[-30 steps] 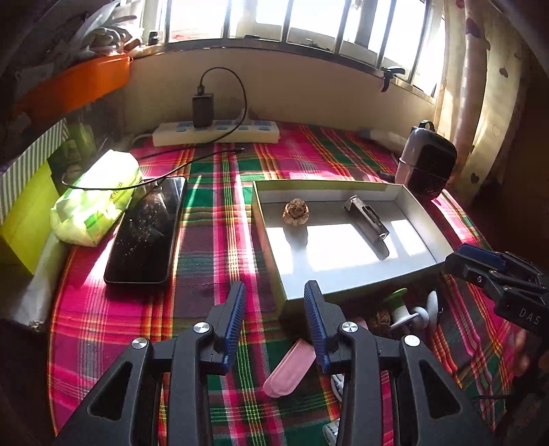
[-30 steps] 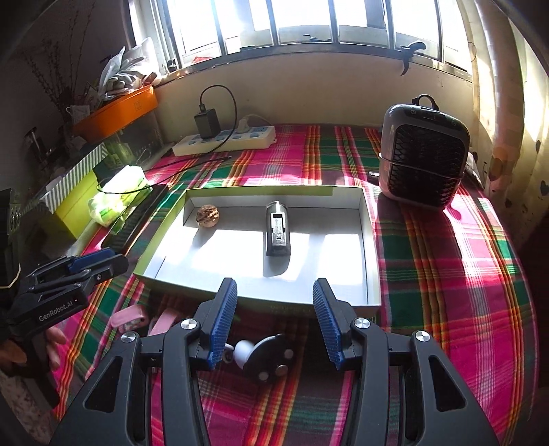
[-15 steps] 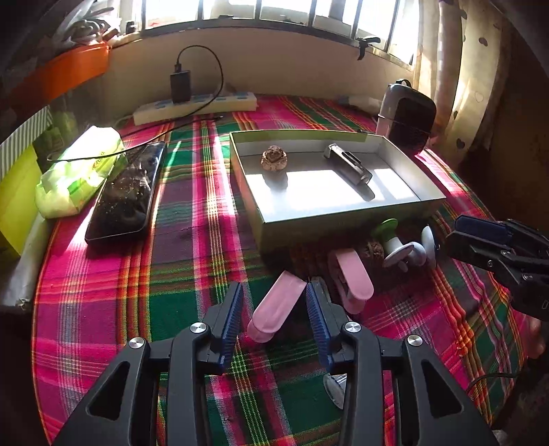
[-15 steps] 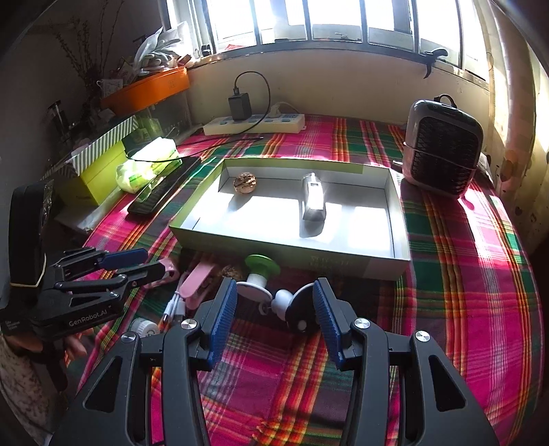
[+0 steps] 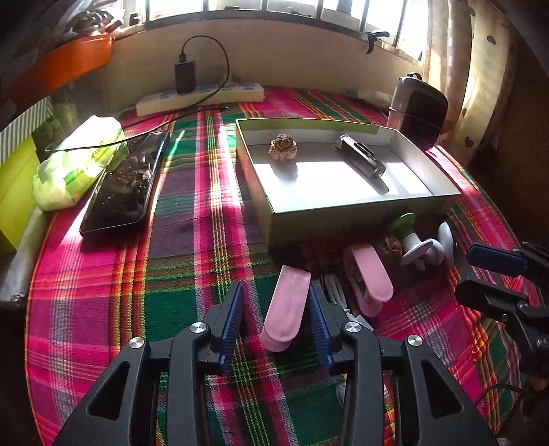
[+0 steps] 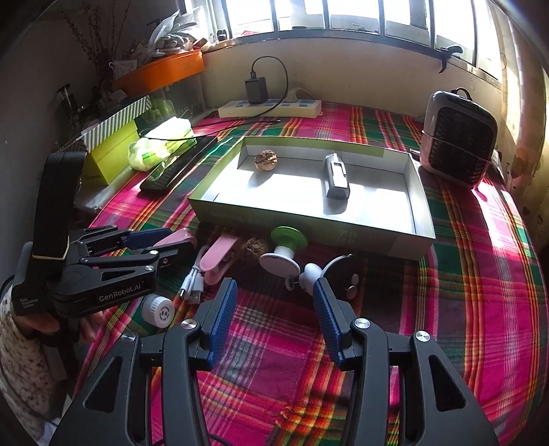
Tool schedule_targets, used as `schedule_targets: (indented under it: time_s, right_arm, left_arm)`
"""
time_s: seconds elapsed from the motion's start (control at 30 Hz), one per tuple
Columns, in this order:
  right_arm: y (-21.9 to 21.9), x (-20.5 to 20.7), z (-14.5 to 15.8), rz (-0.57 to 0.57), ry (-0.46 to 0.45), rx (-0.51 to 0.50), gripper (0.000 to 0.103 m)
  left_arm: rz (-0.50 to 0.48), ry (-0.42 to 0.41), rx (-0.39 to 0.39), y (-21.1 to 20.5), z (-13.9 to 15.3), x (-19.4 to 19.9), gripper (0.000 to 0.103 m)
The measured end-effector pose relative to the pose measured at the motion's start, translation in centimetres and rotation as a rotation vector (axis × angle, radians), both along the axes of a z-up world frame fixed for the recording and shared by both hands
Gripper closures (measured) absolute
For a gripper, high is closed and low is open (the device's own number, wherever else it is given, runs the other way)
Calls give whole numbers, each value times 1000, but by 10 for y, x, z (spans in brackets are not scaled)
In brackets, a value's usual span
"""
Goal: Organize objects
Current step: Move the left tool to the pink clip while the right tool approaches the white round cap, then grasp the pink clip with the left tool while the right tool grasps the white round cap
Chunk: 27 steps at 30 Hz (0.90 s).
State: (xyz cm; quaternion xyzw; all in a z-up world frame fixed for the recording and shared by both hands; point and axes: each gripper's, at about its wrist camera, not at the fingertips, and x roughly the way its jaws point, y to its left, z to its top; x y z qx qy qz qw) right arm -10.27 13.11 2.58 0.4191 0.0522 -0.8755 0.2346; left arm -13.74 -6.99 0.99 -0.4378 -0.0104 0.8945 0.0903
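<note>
Pink clip (image 5: pixel 286 308) now between left fingers (image 5: pixel 233 322)

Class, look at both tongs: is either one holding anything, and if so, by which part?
The left tongs straddle a pink clip near its lower end; contact on both sides is unclear. The right tongs hold nothing.

You see hard sunlight from the window (image 6: pixel 343 17) glaring off the tray floor (image 5: pixel 336 178) (long shadows); fisheye edges bend and darken.
</note>
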Motion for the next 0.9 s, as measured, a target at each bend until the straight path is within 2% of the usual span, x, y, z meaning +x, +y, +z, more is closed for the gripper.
schedule_targets:
  time_s: [0.17, 0.27, 0.67, 0.9]
  right_arm:
    - [-13, 6, -5, 43, -14, -1, 55]
    - [-20, 9, -9, 71, -29, -16, 55]
    - [-53, 28, -17, 167, -35, -30, 55]
    - [-68, 30, -28, 175, -53, -18, 56]
  left_arm:
    - [36, 8, -9, -6, -1, 3, 83]
    - [60, 8, -8, -12, -2, 6, 87]
    - [129, 17, 22, -35, -3, 25, 87]
    - [141, 24, 45, -43, -4, 33, 87]
